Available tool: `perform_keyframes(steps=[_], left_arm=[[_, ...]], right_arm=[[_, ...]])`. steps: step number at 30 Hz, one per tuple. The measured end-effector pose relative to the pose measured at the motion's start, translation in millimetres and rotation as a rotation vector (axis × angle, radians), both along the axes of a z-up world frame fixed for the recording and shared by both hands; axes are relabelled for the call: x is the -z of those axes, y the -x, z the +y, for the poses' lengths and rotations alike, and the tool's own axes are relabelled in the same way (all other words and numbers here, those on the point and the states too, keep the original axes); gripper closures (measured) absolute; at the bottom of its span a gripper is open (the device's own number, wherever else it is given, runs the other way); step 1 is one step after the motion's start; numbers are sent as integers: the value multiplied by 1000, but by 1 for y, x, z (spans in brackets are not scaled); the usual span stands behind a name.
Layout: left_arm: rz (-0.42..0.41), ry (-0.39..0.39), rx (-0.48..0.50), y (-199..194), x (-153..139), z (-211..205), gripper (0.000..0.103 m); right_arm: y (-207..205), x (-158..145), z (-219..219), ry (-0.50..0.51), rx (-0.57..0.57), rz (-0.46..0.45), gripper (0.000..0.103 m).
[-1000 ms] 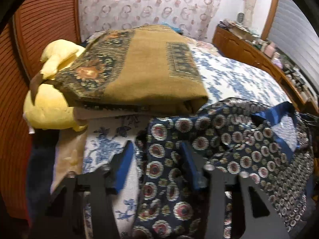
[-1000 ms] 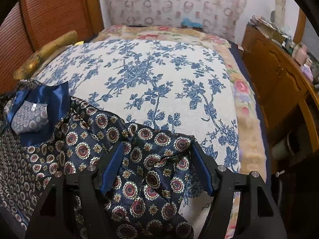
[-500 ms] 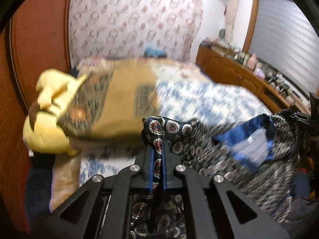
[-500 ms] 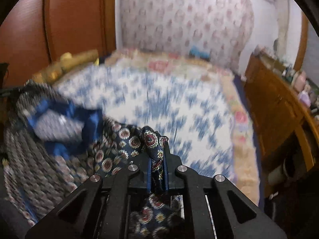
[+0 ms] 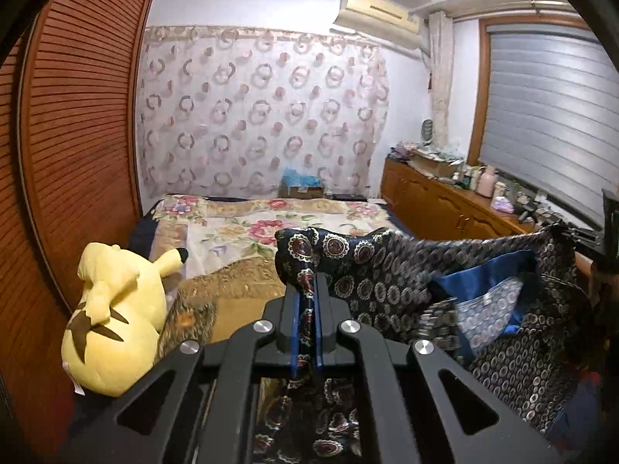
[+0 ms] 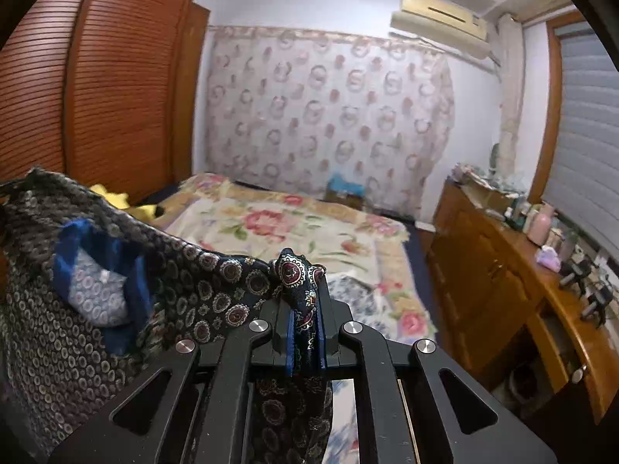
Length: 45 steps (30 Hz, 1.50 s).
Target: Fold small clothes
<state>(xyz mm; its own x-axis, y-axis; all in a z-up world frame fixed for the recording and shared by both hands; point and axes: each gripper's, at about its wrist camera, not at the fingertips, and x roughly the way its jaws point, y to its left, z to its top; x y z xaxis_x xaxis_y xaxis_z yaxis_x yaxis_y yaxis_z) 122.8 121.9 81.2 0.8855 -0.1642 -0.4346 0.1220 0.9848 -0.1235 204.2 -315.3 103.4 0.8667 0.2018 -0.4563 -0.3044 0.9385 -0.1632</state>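
Observation:
A dark navy patterned garment [image 5: 387,270] with medallion print and a blue-trimmed neck opening [image 5: 487,290] hangs in the air, stretched between my two grippers. My left gripper [image 5: 305,301] is shut on one bunched corner of it. My right gripper [image 6: 303,309] is shut on the other corner, and the garment [image 6: 116,309] spreads to its left, its blue neck opening [image 6: 100,274] showing. The cloth hangs below both grippers above the bed [image 5: 240,232].
A yellow plush toy [image 5: 112,321] and a folded brown patterned cloth [image 5: 228,290] lie at the bed's left side by the louvred wardrobe [image 5: 69,135]. A wooden cabinet [image 6: 503,290] with clutter runs along the right. A curtain [image 6: 329,116] covers the far wall.
Both grippers closed on the garment's corners and lifted it off the bed; the views tilted up from the bedspread to the room.

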Motion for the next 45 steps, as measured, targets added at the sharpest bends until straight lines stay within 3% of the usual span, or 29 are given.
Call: perform_keyframes(steps=[3,5,6,7,9,13,16,27,32,35,39,45], left_arm=[[83,-9,-9,-33,22,0,97],[160,3,-15,-50,43,1,94],[189,-4,-19,-55,54,3,94],[199,-8,-19,-54,60,1,90],[217,-15,-12,-49,72,2,77],[242,-17,-3,-31,85,2,63],[249,-22,3,-19,89,-3,47],[249,-15,16,5,101,-14,47],[278,-8,11,2,116,-15,47],[290,-5,8,1,123,-15,47],[290,-1,4,3,126,-13,47],[283,-1,-3,7,127,-10,47]], right_arm=[[-38,13,-6,-2,50,79,93],[-62,34,-5,12,98,143,83],[-69,45,-4,25,111,166,73],[-73,54,-3,31,117,182,62],[-76,71,-2,20,113,216,57],[-65,93,5,35,81,239,50],[-55,100,11,30,58,247,47],[-45,126,70,-16,-89,327,46],[-49,148,101,10,-129,376,46],[-50,157,112,34,-132,385,54],[-45,161,116,45,-158,391,95],[-15,152,112,6,-226,367,101]])
